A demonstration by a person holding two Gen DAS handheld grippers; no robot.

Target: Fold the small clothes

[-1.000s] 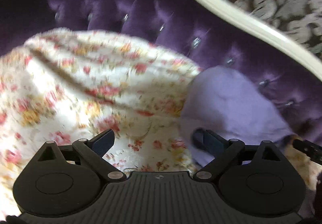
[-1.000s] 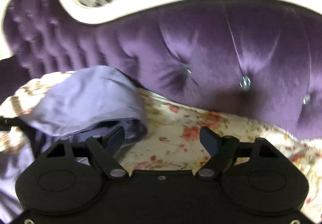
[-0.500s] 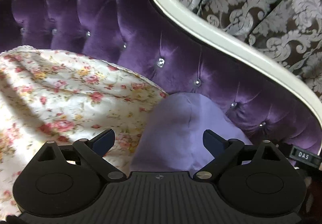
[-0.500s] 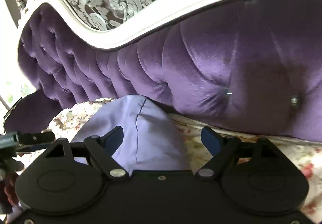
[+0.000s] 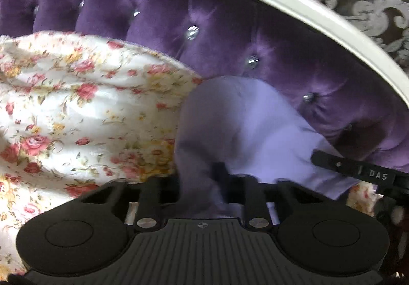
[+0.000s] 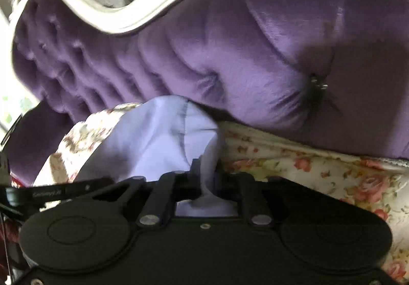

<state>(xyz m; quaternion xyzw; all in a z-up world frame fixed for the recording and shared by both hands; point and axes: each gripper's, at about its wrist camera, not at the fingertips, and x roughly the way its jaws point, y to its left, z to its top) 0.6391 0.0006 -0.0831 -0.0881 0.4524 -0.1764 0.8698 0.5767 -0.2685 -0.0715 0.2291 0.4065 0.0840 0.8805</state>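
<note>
Left gripper [image 5: 202, 182]: jaws have just closed, pinching the lilac garment [image 5: 245, 126], which lies on the floral sheet [image 5: 76, 106] against the purple tufted backrest [image 5: 230, 29]. Right gripper [image 6: 204, 180]: likewise just closed on the garment's opposite edge, apparently a seam. Lift both evenly, keeping the cloth taut. The backrest stands close behind the garment; fold away from it.

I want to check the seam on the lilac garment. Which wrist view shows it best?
The right wrist view: the lilac garment shows a dark stitched seam running down its middle, fairly sharp. In the left wrist view the garment is larger in frame but blurred, and no seam can be made out.
</note>
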